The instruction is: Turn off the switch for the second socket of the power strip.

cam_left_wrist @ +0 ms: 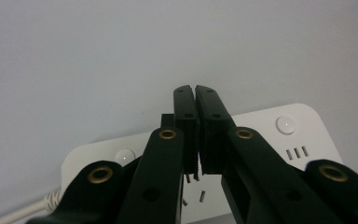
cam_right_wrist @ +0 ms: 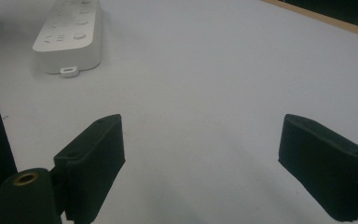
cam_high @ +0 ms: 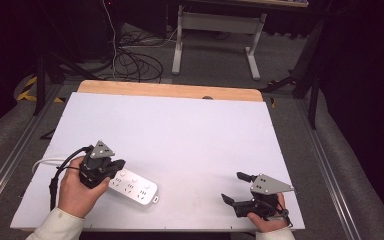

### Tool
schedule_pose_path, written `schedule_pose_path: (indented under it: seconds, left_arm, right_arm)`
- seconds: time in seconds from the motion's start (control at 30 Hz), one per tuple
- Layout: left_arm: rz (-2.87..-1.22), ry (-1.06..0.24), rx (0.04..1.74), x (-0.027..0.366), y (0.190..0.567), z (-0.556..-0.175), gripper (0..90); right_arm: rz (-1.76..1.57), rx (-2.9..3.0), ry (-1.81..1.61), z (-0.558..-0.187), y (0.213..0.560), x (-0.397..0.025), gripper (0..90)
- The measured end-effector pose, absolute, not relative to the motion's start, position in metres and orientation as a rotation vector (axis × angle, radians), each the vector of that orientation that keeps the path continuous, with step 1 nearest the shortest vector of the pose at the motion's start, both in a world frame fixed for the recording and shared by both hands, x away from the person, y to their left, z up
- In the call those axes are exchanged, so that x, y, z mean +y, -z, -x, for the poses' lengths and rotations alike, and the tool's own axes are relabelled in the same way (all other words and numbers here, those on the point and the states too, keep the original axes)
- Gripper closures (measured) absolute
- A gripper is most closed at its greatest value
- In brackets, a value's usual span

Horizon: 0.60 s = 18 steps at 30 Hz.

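- The tabletop is a broad white board with a wooden strip along its far edge; it carries a single loose object, and no box, tray or other container is in sight, so nothing is being held inside anything.
- The power strip lies flat near the front left of the tabletop, its white cable trailing off toward the left edge. In the right gripper view the power strip sits well apart from those tongs, at the top left.
- The left tongs are over the cable end of the strip. In the left gripper view the left tongs have their jaws pressed together with almost no gap, nothing between them, tips hanging above the strip's face near a round button.
- The right tongs rest near the front right corner, spread wide and holding nothing; bare board lies between the jaws.
- Judging from this, the step in hand is pressing a switch or steadying the strip with the closed tips. To do it well, come straight down on the chosen button, press gently so the strip does not slide, and bring the right tongs over to brace the far end if it shifts.
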<state>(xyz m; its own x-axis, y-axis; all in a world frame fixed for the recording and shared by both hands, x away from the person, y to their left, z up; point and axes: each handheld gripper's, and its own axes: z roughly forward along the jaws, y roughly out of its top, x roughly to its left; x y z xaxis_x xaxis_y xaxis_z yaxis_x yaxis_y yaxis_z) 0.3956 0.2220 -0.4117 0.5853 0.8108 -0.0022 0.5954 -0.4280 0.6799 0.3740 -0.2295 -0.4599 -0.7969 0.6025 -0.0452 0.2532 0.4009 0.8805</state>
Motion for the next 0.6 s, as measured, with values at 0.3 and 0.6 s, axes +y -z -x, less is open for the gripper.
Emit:
schedule_pose_path:
  seconds: [0.3, 0.6]
  left_arm:
    - [-2.099, -0.455, 1.114, 0.227, 0.405, -0.388, 70.2]
    - [-1.989, -0.530, 0.988, 0.238, 0.396, -0.376, 34.8]
  right_arm:
    - [-0.743, 2.305, -1.359, -0.374, 0.460, -0.230, 14.8]
    - [-0.736, 2.303, -1.361, -0.373, 0.459, -0.229, 14.8]
